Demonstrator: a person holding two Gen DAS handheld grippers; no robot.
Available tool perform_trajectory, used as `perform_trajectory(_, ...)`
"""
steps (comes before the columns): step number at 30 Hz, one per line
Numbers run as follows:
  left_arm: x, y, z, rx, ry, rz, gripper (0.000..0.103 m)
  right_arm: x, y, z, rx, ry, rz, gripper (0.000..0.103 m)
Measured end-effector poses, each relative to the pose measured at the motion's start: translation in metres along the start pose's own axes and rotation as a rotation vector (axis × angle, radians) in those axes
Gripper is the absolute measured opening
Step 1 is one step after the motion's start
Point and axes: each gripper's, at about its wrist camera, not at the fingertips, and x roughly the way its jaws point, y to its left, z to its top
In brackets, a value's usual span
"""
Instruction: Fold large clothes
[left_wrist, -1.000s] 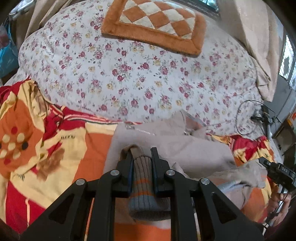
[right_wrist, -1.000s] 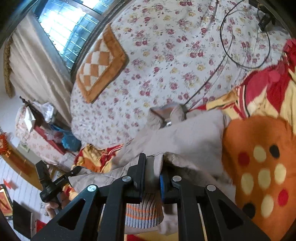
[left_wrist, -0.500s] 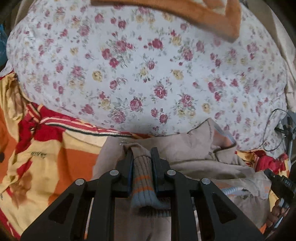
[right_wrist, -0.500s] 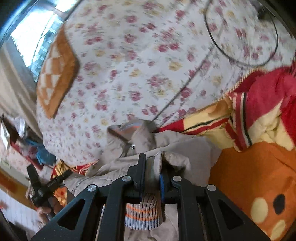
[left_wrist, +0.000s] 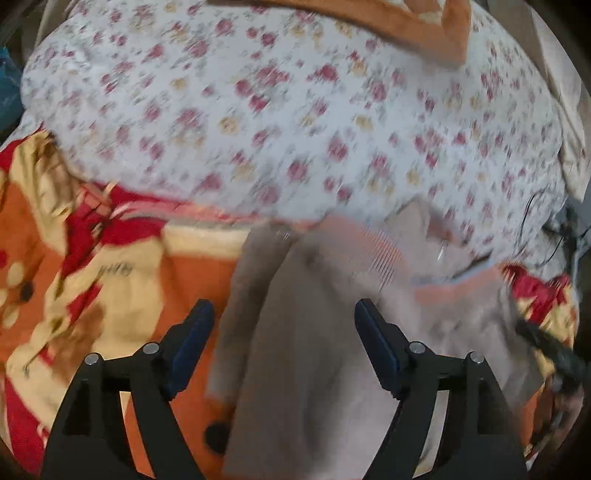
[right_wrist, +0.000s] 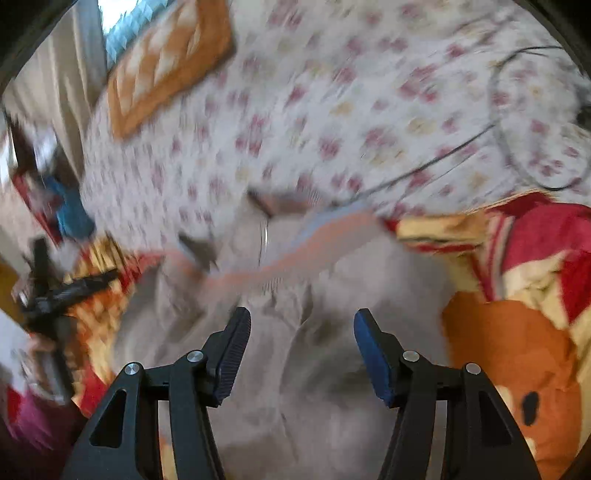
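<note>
Left wrist view, blurred: left gripper (left_wrist: 283, 347) points down at the bed, jaws wide apart & opening, blue pads (left_wrist: 190, 343) bare, nothing pressed between them. Beige jacket (left_wrist: 314, 350) lies below, spread on the orange/red/yellow blanket (left_wrist: 110, 280); its cloth shows in the gap betw. the fingers but is not clamped. A striped orange-grey cuff or hem (left_wrist: 373, 251) sits blurred at the jacket's far end, near a collar w/ zip. Beyond it the white floral quilt (left_wrist: 277, 122) fills the upper half, w/ an orange checked cushion (left_wrist: 406, 26) at the top edge. Black cable (left_wrist: 543, 225) far right on the quilt. The other gripper shows as a dark blur at right edge.

Right wrist view, also blurred: right gripper (right_wrist: 301, 343) likewise spread & opening, pads free, only loose cloth seen betw. them. Jacket (right_wrist: 325, 369) lies crumpled under & ahead of the fingers, on the blanket (right_wrist: 517, 314), which shows at right. Striped band (right_wrist: 295, 254) runs across the jacket's far part, zip pull nearby. Quilt (right_wrist: 332, 110) beyond, cushion (right_wrist: 166, 62) upper left by a window. Cable (right_wrist: 461, 147) loops over the quilt at right. Left gripper (right_wrist: 62, 295) seen as a dark shape at left edge, held by a hand; jaw state can't be told from this side.
</note>
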Motion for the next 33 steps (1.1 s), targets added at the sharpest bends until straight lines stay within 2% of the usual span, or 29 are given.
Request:
perform_trajectory(1,0.003,0.002,-0.009,0.000,0.015,0.011,0.078,0.014,0.002,0.000,-0.009,0.026,-0.015,0.059)
perform_trajectory(3,0.008,0.009,-0.026,0.000,0.042,0.018,0.078,0.061,-0.001,0.004,-0.014,0.106,-0.102,0.058)
perform_trajectory(5,0.014,0.015,-0.037,-0.010,0.051,0.027,0.078,0.086,-0.012,0.008,0.023,0.122,-0.174,0.056)
perform_trajectory(8,0.021,0.022,-0.044,-0.015,0.050,0.031,0.078,0.070,-0.017,0.018,0.132,0.067,-0.208,0.061)
perform_trajectory(10,0.031,0.025,-0.045,-0.028,0.048,0.036,0.078,0.050,-0.004,0.019,0.117,0.019,-0.155,0.063)
perform_trajectory(12,0.036,0.027,-0.044,-0.051,0.066,0.019,0.078,0.044,0.022,0.017,0.035,0.025,-0.105,0.076)
perform_trajectory(14,0.035,0.027,-0.044,-0.056,0.068,0.000,0.078,0.061,0.051,0.012,-0.060,0.090,-0.074,0.080)
perform_trajectory(16,0.031,0.029,-0.044,-0.049,0.049,0.009,0.078,0.087,0.071,0.009,-0.122,0.168,-0.051,0.080)
perform_trajectory(17,0.029,0.031,-0.044,-0.046,0.039,0.015,0.078,0.101,0.082,0.005,-0.175,0.194,-0.072,0.067)
perform_trajectory(18,0.028,0.033,-0.043,-0.048,0.033,0.017,0.078,0.113,0.094,0.002,-0.252,0.194,-0.135,0.024)
perform_trajectory(19,0.026,0.036,-0.042,-0.054,0.028,0.017,0.078,0.120,0.101,0.002,-0.300,0.178,-0.186,0.006)
perform_trajectory(21,0.023,0.042,-0.038,-0.072,0.020,0.004,0.078,0.122,0.101,0.014,-0.268,0.123,-0.194,0.005)
perform_trajectory(23,0.020,0.046,-0.033,-0.092,0.006,-0.022,0.078,0.120,0.091,0.030,-0.200,0.034,-0.229,0.005)
perform_trajectory(24,0.018,0.047,-0.031,-0.096,-0.003,-0.049,0.078,0.125,0.084,0.036,-0.165,0.019,-0.248,0.005)
perform_trajectory(27,0.015,0.047,-0.031,-0.104,0.005,-0.134,0.078,0.149,0.072,0.039,-0.107,0.062,-0.244,0.009)
perform_trajectory(29,0.015,0.048,-0.034,-0.120,0.037,-0.193,0.078,0.148,0.074,0.034,-0.126,0.065,-0.222,0.021)
perform_trajectory(30,0.016,0.047,-0.035,-0.123,0.050,-0.210,0.078,0.141,0.074,0.032,-0.123,0.065,-0.199,0.030)
perform_trajectory(33,0.016,0.049,-0.039,-0.142,0.083,-0.241,0.079,0.092,0.063,0.017,-0.045,0.073,-0.062,0.055)
